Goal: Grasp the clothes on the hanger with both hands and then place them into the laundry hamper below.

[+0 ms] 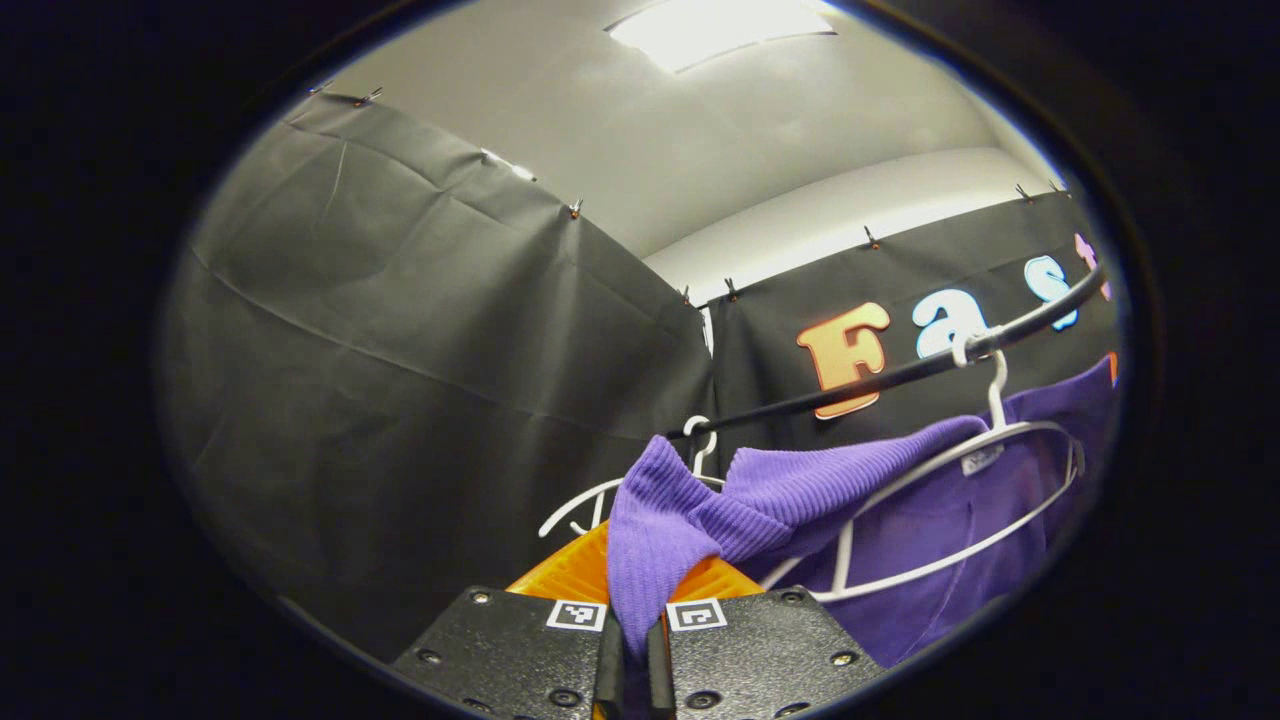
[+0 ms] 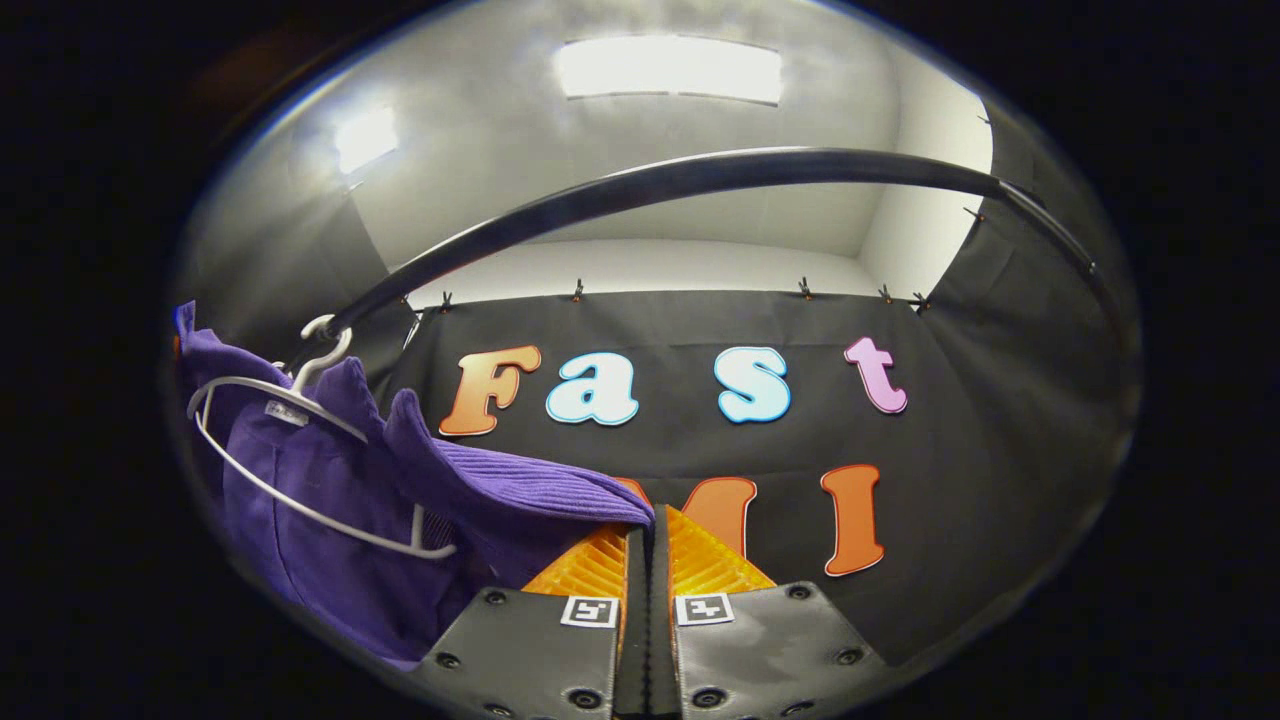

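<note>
A purple ribbed garment hangs on a white hanger hooked over a black rail. My left gripper is shut on a fold of the garment's collar, which rises from between its fingers. In the right gripper view the same purple garment and white hanger sit at the left under the rail. My right gripper is shut on the garment's stretched edge, which runs into the closed jaws from the left.
A second white hanger, bare, hangs on the rail left of the garment in the left gripper view. Black cloth walls close in behind and at the sides. The ceiling light is above.
</note>
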